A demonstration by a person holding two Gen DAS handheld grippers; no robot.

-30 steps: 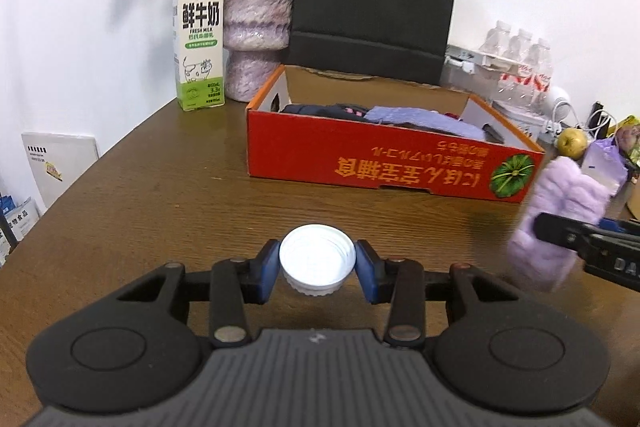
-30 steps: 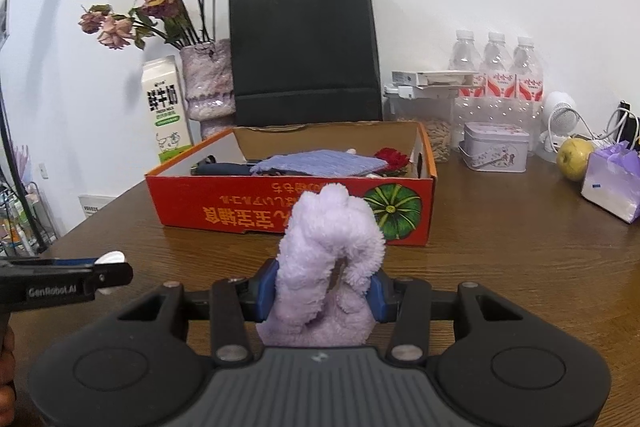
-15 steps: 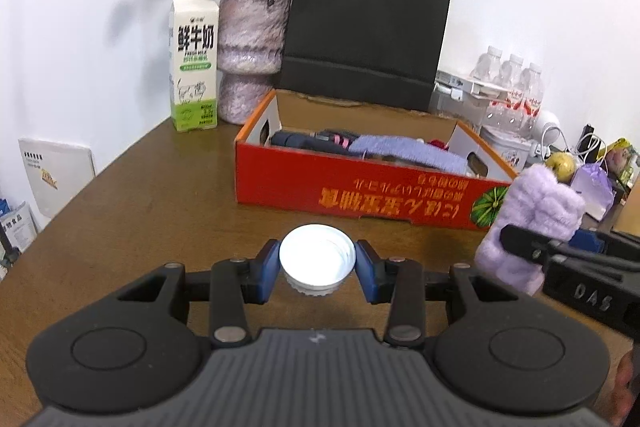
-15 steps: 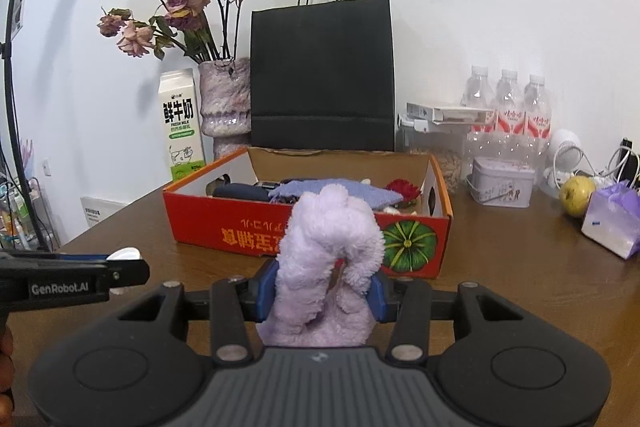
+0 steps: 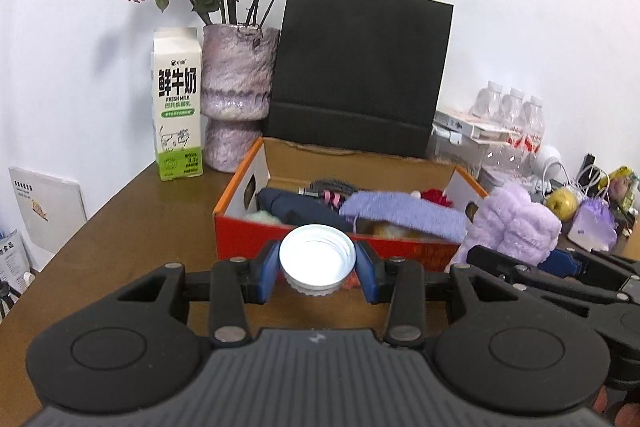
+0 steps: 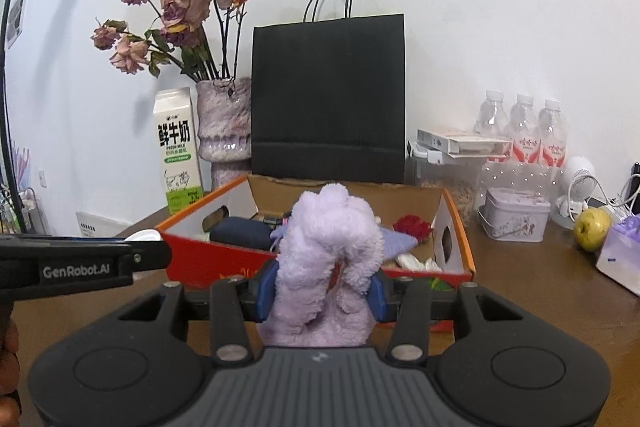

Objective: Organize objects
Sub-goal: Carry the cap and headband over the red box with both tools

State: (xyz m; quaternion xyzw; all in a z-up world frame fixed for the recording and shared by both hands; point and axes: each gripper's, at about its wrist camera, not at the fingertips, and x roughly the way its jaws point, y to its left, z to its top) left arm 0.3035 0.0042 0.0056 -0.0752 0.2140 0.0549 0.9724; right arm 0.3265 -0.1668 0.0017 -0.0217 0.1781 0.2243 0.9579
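My left gripper [image 5: 317, 269] is shut on a white screw cap [image 5: 317, 259], its open side facing the camera, held above the table just in front of the red cardboard box [image 5: 400, 250]. My right gripper [image 6: 322, 287] is shut on a fluffy lilac cloth [image 6: 328, 259], seen from the left wrist as a lilac cloth [image 5: 516, 227] beside the box's right end. The box [image 6: 208, 259] holds a dark folded item [image 5: 296, 211], a purple knit cloth [image 5: 404, 213] and a small red thing [image 6: 412, 227]. The left gripper [image 6: 80, 265] shows at the left of the right wrist view.
Behind the box stand a black paper bag [image 5: 360, 67], a vase of dried roses [image 5: 238, 95] and a milk carton [image 5: 176, 107]. At the right are water bottles [image 6: 520, 135], a tin [image 6: 516, 215], an apple [image 6: 592, 223] and a small lilac bag [image 5: 592, 223].
Both grippers have risen and come closer to the box with their loads; the box's inside now shows more fully. Neither grip has changed.
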